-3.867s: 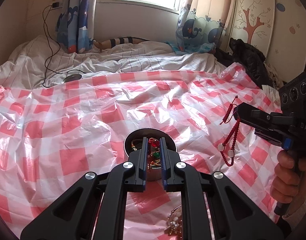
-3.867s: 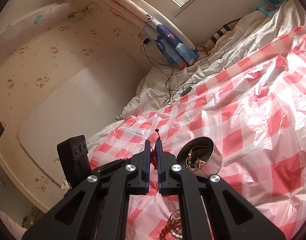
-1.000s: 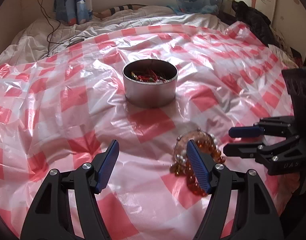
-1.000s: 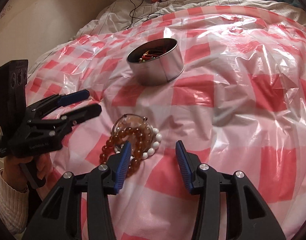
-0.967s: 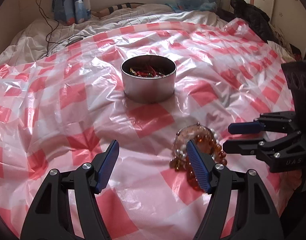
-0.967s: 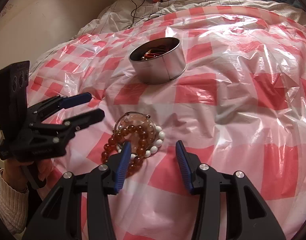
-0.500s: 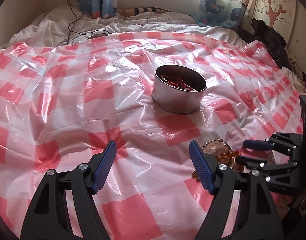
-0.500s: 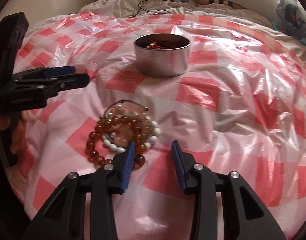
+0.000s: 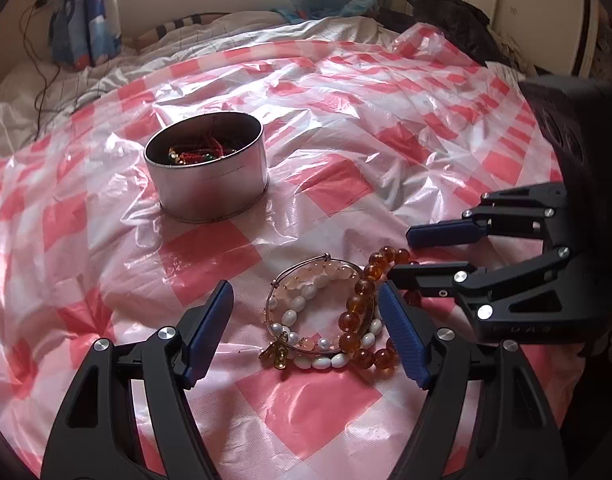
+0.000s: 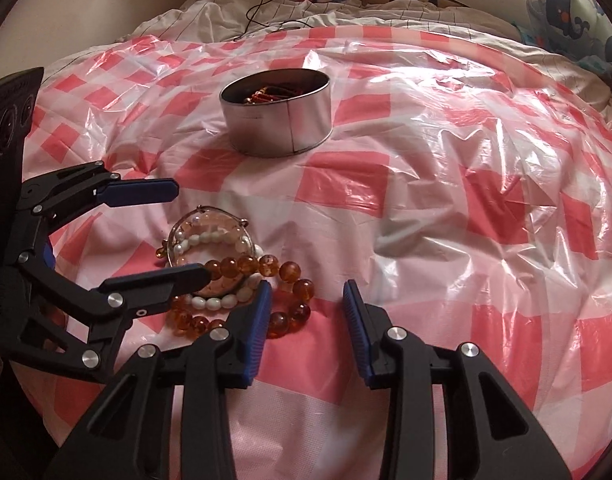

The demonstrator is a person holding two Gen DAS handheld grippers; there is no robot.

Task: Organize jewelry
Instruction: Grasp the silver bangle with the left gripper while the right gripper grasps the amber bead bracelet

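Note:
A heap of bracelets lies on the checked sheet: an amber bead bracelet (image 9: 355, 312), a white pearl one (image 9: 294, 316) and a thin wire bangle (image 9: 313, 270). My left gripper (image 9: 306, 332) is open wide and straddles the heap, pads clear of it. My right gripper (image 9: 401, 256) comes in from the right, open, its tips by the amber beads. In the right wrist view the right gripper (image 10: 307, 320) has nothing between its pads; the amber bracelet (image 10: 266, 266) lies just beside its left finger. The left gripper (image 10: 190, 232) reaches over the pearl bracelet (image 10: 210, 238). Beyond stands a round metal tin (image 9: 210, 188) (image 10: 266, 128) holding red cord jewelry.
A crinkled pink-and-white checked plastic sheet (image 9: 345, 120) covers the bed. White bedding with a black cable (image 9: 38, 80) lies behind it, a black garment (image 9: 445, 12) at the far right. Whale-print curtains hang at the back wall.
The left gripper swung back toward the heap, which now lies between its fingers instead of off to the right. The right gripper's jaws narrowed a little and it drew closer to the beads.

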